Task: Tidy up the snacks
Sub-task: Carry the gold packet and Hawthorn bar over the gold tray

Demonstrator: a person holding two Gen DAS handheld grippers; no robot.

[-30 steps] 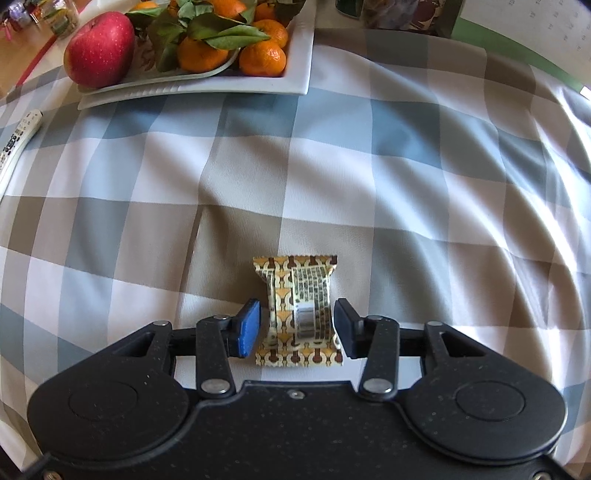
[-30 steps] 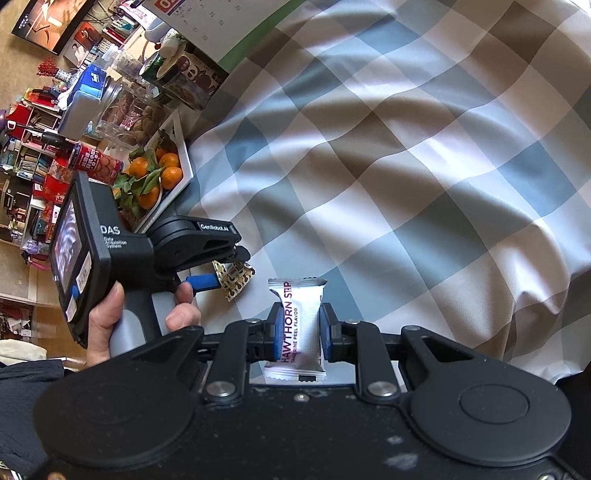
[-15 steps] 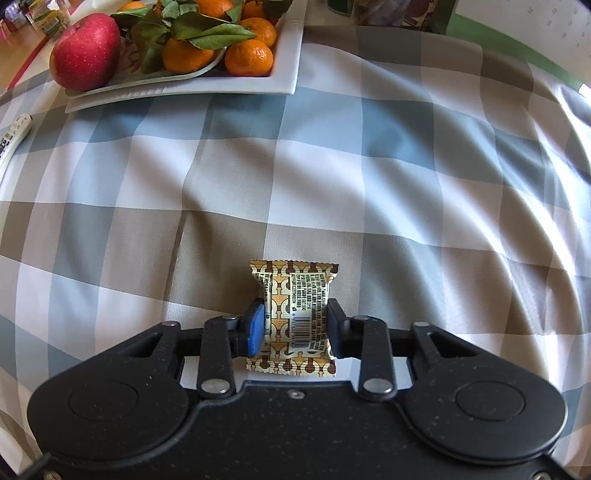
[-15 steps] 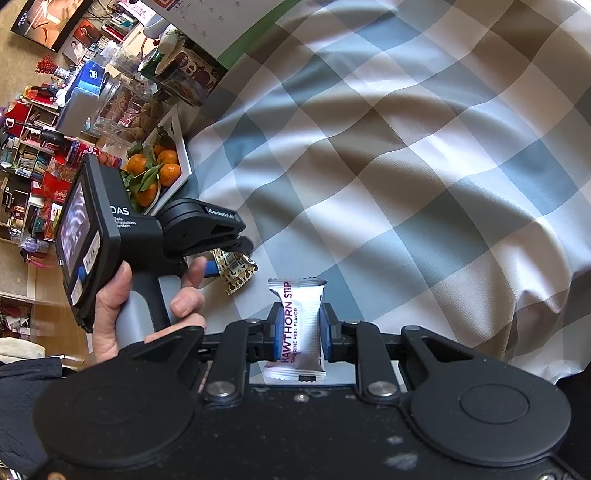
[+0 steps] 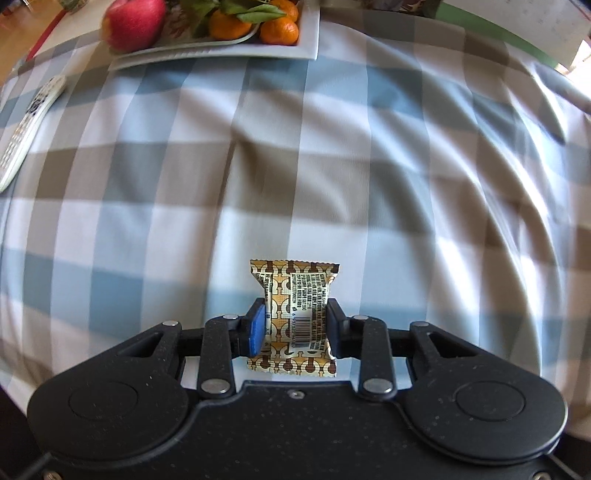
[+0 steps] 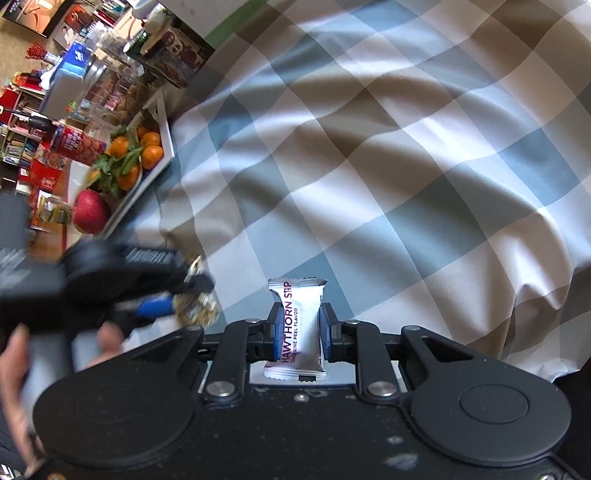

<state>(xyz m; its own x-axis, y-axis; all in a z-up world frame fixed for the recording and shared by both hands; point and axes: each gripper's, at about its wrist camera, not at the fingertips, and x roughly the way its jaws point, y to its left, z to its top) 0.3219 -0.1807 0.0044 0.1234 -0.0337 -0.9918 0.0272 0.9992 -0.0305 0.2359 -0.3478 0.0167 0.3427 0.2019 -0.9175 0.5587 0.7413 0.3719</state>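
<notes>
My left gripper [image 5: 293, 326] is shut on a gold-and-brown patterned snack packet [image 5: 295, 299] and holds it above the checked tablecloth [image 5: 332, 166]. My right gripper [image 6: 298, 334] is shut on a white hawthorn strip packet [image 6: 300, 325], also held above the cloth. In the right wrist view the left gripper [image 6: 192, 295] shows blurred at the left, with the patterned packet [image 6: 197, 310] between its fingers and a hand on its handle.
A white tray [image 5: 221, 55] with tangerines and a red apple [image 5: 133, 22] sits at the table's far side; it also shows in the right wrist view [image 6: 166, 147]. A remote control [image 5: 26, 125] lies at the left. Boxes and jars [image 6: 110, 74] crowd behind the tray.
My left gripper closed on the patterned packet and lifted it off the cloth, moving quickly. My right gripper has kept hold of the hawthorn strip.
</notes>
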